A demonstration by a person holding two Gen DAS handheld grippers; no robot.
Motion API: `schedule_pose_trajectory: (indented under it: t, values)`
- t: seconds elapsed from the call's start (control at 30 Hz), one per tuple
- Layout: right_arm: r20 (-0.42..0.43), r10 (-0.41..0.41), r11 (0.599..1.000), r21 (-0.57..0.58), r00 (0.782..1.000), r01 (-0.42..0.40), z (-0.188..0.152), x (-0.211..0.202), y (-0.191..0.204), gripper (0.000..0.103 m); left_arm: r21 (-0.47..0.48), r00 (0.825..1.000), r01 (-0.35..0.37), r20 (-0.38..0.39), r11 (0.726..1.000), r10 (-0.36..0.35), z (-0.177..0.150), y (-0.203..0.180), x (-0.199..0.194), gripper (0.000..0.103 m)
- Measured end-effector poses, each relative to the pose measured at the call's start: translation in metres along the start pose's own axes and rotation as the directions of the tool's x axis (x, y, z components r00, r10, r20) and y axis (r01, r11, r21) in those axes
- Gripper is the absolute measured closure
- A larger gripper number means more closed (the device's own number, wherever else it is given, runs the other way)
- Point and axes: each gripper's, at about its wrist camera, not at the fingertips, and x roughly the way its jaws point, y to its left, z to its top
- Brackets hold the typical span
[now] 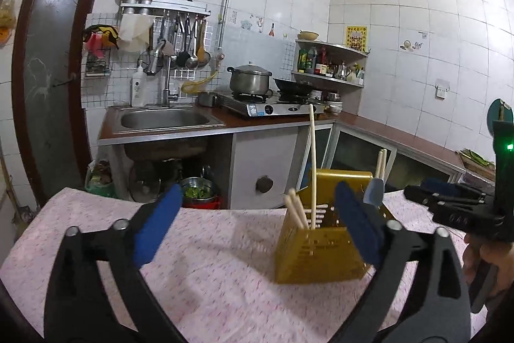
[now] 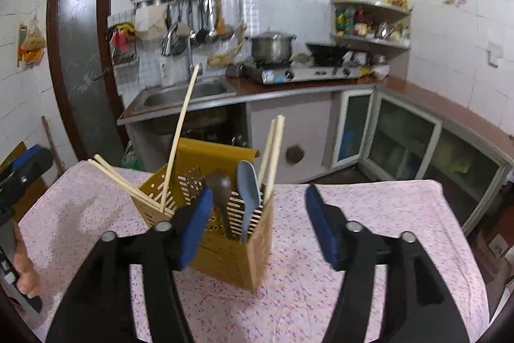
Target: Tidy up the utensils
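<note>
A yellow slotted utensil holder [image 1: 314,253] [image 2: 225,249] stands on the table's pink floral cloth [image 1: 208,262] [image 2: 369,230]. Pale wooden chopsticks [image 1: 312,163] [image 2: 181,134] lean in its compartments. A brown spoon [image 2: 218,185] and a light blue spoon [image 2: 249,188] [image 1: 374,193] stand in the front compartment. My left gripper [image 1: 257,221] is open and empty, the holder just behind its right finger. My right gripper [image 2: 258,227] is open and holds nothing, its left pad beside the holder's near face. It also shows at the right edge of the left wrist view.
Beyond the table runs a kitchen counter with a steel sink [image 1: 163,119], a gas stove [image 1: 270,106] carrying a pot [image 1: 250,79] and a wok, and corner shelves of bottles [image 1: 331,63]. A dark door [image 1: 48,69] stands at left. A hand [image 2: 25,275] grips the left tool.
</note>
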Motion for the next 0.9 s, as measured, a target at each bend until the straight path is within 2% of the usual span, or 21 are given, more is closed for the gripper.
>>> schedule_pose_trajectory:
  t: [0.17,0.23,0.3,0.43,0.57,0.67,0.73,0.83,0.9]
  values:
    - [0.111,-0.067,0.998,0.004,0.992,0.067,-0.026,-0.065,0.007,0.018,0.004,1.000,-0.002,-0.022,1.000,0.002,-0.016,0.006,-0.046,0.005]
    - [0.140,-0.068,0.998,0.022,0.988,0.065,-0.035,-0.088,0.012,0.007,0.000,1.000,-0.010,-0.028,1.000,0.010,-0.024,0.006,-0.063,0.005]
    - [0.162,-0.059,0.998,0.042,0.985,0.053,-0.051,-0.114,0.018,0.004,-0.005,1.000,-0.014,-0.026,1.000,0.014,-0.034,0.006,-0.085,0.005]
    - [0.179,-0.105,0.993,0.081,0.978,0.091,-0.089,-0.152,0.030,0.004,0.023,0.999,-0.042,-0.001,0.999,0.043,-0.057,0.000,-0.127,0.005]
    - [0.179,-0.126,0.988,0.111,0.976,0.108,-0.120,-0.174,0.039,0.004,0.061,0.999,-0.054,0.009,0.997,0.054,-0.087,-0.011,-0.162,0.005]
    - [0.197,-0.152,0.985,0.116,0.969,0.131,-0.145,-0.191,0.050,0.004,0.079,0.997,-0.075,0.007,0.994,0.075,-0.106,-0.017,-0.176,0.005]
    - [0.220,-0.159,0.986,0.090,0.962,0.143,-0.161,-0.201,0.059,0.004,0.086,0.998,-0.064,-0.011,0.994,0.066,-0.123,-0.019,-0.184,0.005]
    - [0.254,-0.187,0.982,0.059,0.949,0.178,-0.178,-0.207,0.067,0.004,0.081,0.995,-0.094,0.035,0.992,0.092,-0.140,-0.018,-0.192,0.005]
    - [0.233,-0.176,0.984,0.071,0.956,0.164,-0.182,-0.205,0.067,0.004,0.073,0.993,-0.108,0.056,0.991,0.104,-0.146,-0.018,-0.192,0.005]
